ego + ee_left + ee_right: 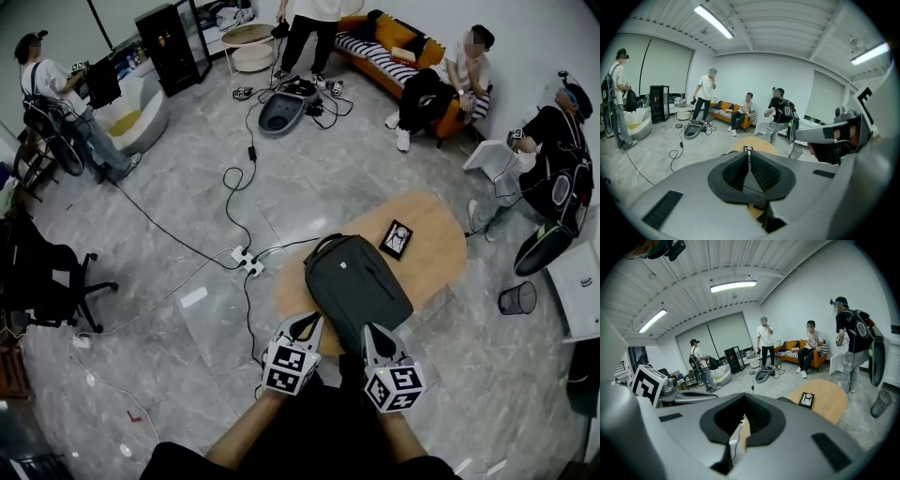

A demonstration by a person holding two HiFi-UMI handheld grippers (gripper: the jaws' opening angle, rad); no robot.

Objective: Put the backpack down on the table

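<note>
Grey stone floor spreads across the room, with a wooden oval desk point(441, 253) near the middle and an orange sofa point(394, 42) against the far wall. The dark grey backpack point(356, 286) lies flat on the near left part of the desk, its handle at the far end and its near end at the desk's near edge. Only the head view shows it whole, with a small black framed item point(397, 239) just to its right on the bare wood, a white power strip point(248, 262) on the floor to the left, and a mesh wastebasket point(517, 298) well to the right. That view also puts the left gripper point(309, 325) at the backpack's near left corner and the right gripper point(367, 328) on its near edge. The left gripper view shows its own jaws drawn together at the tip point(748, 151), with desk wood showing below them, and the right gripper point(834, 136) beside it. The right gripper view shows its jaws meeting at the tip point(744, 401), with a narrow wedge of wood and white cable visible between them, and the left gripper point(670, 392) at its left. Whether either pinches any fabric cannot be told. Both gripper views add ceiling strip lights and show 4 people standing or seated around the room.
</note>
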